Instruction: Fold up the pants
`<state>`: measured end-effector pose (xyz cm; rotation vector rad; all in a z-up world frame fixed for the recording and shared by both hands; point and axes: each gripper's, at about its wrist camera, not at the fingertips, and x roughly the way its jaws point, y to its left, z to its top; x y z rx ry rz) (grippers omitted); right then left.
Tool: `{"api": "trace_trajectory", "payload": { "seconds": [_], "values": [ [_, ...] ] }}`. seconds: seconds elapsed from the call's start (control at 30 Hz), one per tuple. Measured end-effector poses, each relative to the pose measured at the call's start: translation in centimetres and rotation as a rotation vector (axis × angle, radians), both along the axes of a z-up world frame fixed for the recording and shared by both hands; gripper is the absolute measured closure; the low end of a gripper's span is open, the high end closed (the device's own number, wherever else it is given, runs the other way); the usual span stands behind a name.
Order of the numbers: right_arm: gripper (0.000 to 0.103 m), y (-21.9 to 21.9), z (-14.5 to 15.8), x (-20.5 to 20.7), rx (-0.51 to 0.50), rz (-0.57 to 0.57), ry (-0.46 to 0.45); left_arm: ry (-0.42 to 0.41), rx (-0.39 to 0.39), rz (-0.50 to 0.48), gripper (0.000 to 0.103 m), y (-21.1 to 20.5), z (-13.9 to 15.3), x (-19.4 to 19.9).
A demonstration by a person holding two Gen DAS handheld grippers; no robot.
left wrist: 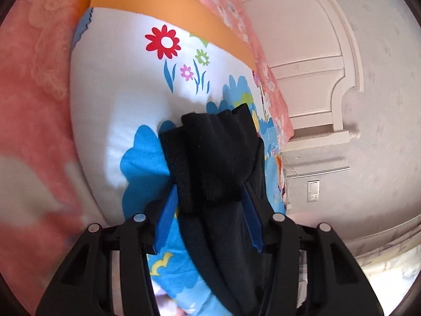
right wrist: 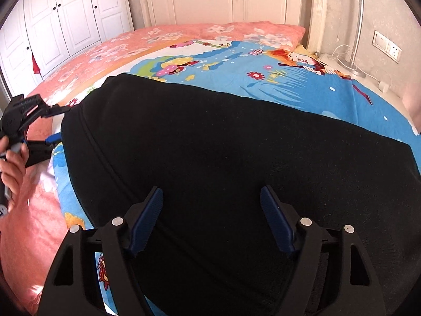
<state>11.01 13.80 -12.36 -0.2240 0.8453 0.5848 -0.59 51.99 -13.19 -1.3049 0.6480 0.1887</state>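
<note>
Two tools are engaged: the left tool (left wrist: pixel 209 197) is clamped on the bunched ribbed edge of the black pants (right wrist: pixel 223 158) spread on the bed (right wrist: pixel 302 89), while the right tool (right wrist: pixel 211 197), jaws apart, hovers over them, so a fold-over is judged next.

The wide bed (right wrist: pixel 86 52) with its white panelled headboard is carrying a pink floral quilt (right wrist: pixel 110 44), and a bright blue-and-white cartoon-printed sheet (right wrist: pixel 302 87) is lying over that (red and pink flowers showing in the left wrist view). The black fabric pants (right wrist: pixel 210 158) are lying directly on the printed sheet, spreading across most of it. A pink floral pillow (right wrist: pixel 252 31) is resting against the headboard.
</note>
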Motion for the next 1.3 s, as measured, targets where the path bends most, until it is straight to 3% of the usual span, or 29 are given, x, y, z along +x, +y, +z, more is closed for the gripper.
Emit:
{"api": "trace_trajectory", "payload": {
  "seconds": [0.13,0.2,0.47,0.53,0.6,0.67,0.8,0.9,1.0,1.07,1.13,1.3],
  "values": [
    [0.028,-0.2,0.0,0.1,0.011,0.005,0.000,-0.019,0.038,0.003,0.063,0.2,0.4,0.3],
    [0.028,-0.2,0.0,0.1,0.016,0.005,-0.002,-0.060,0.040,0.009,0.063,-0.1,0.4,-0.4],
    [0.027,-0.3,-0.1,0.1,0.022,0.007,-0.006,-0.072,0.025,0.000,0.062,0.1,-0.8,-0.3],
    [0.027,-0.2,0.0,0.1,0.020,0.007,-0.006,-0.061,0.037,0.006,0.065,0.4,-0.6,0.0],
    [0.027,-0.2,-0.1,0.1,0.021,0.007,-0.005,-0.066,0.048,0.016,0.082,0.5,-0.3,0.2],
    [0.027,-0.1,-0.1,0.0,0.021,0.007,-0.002,-0.080,0.058,0.016,0.089,0.5,0.0,0.1],
    [0.028,-0.4,1.4,-0.1,0.040,-0.033,0.018,-0.089,0.109,0.013,0.091,0.0,1.1,-0.3],
    [0.028,-1.6,3.6,0.0,0.053,-0.106,-0.057,-0.081,0.148,0.007,0.091,-0.4,2.0,-0.2],
    [0.026,-2.5,3.3,2.0,-0.060,-0.197,-0.048,-0.061,0.235,-0.005,0.092,-1.1,3.9,0.1],
    [0.023,-2.2,0.9,3.6,-0.154,-0.144,0.047,-0.038,0.330,-0.016,0.092,-2.3,6.0,0.6],
    [0.023,-3.6,1.4,3.8,-0.076,-0.171,0.052,-0.019,0.451,-0.040,0.092,-4.0,8.5,1.0],
    [0.012,-8.2,4.9,5.4,0.192,-0.184,0.163,0.031,0.923,-0.170,0.092,-13.3,16.0,3.1]
  ]
}}
